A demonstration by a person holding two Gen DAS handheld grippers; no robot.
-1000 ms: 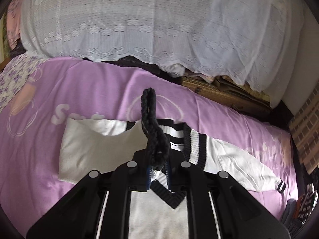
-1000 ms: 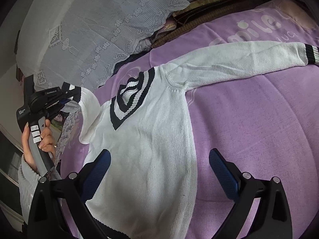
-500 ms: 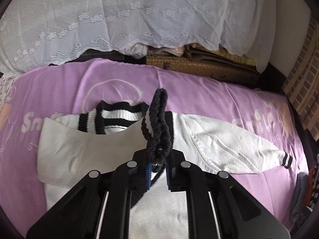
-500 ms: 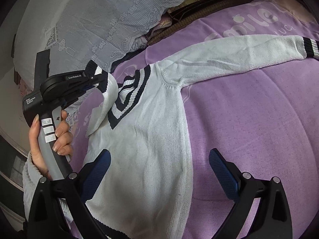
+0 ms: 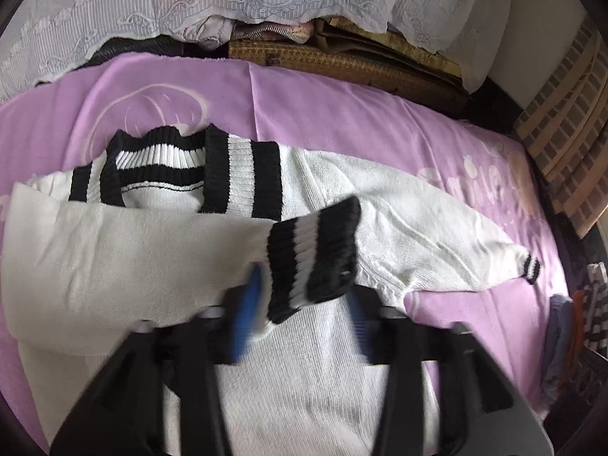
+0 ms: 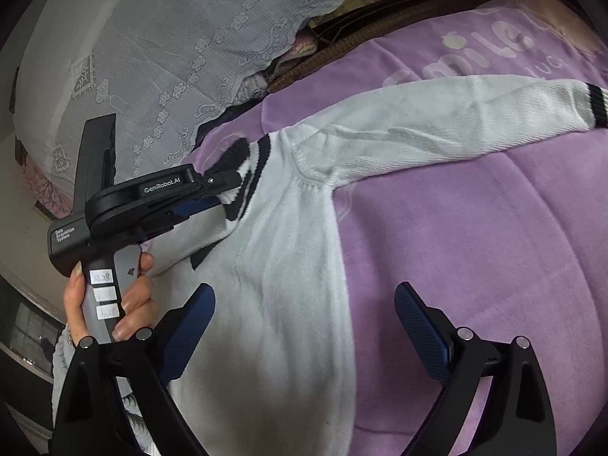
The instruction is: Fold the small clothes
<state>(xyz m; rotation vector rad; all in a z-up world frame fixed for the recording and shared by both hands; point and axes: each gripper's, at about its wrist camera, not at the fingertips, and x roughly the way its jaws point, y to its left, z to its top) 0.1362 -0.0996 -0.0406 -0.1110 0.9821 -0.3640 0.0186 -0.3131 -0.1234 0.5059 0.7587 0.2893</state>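
Left wrist view: purple blanket [image 5: 342,121] across the bed, lace-edged white cover [image 5: 190,3] heaped along its far side, woven mat [image 5: 342,60] wedged between the two. On the blanket, flat and face up, white sweater [image 5: 304,380] with black-and-white striped collar [image 5: 182,167]; one sleeve folded across the chest, its striped cuff [image 5: 311,258] lying just above the tool, the other sleeve [image 5: 437,235] stretched out to the right, ending in a small striped cuff. Left gripper [image 5: 304,315] low over the sweater's chest, blurred, jaws opening, blue pads parted either side of the folded cuff and no longer pinching it. Right wrist view: same sweater [image 6: 281,304] on the blanket [image 6: 475,247], outstretched sleeve [image 6: 456,117] reaching toward the printed lettering. Left gripper [image 6: 224,193] seen from the side, tips at the collar, handle wrapped by a hand [image 6: 114,304]. Right gripper [image 6: 304,326] spread wide, closing slightly, nothing between its pads, poised above the sweater's side seam.
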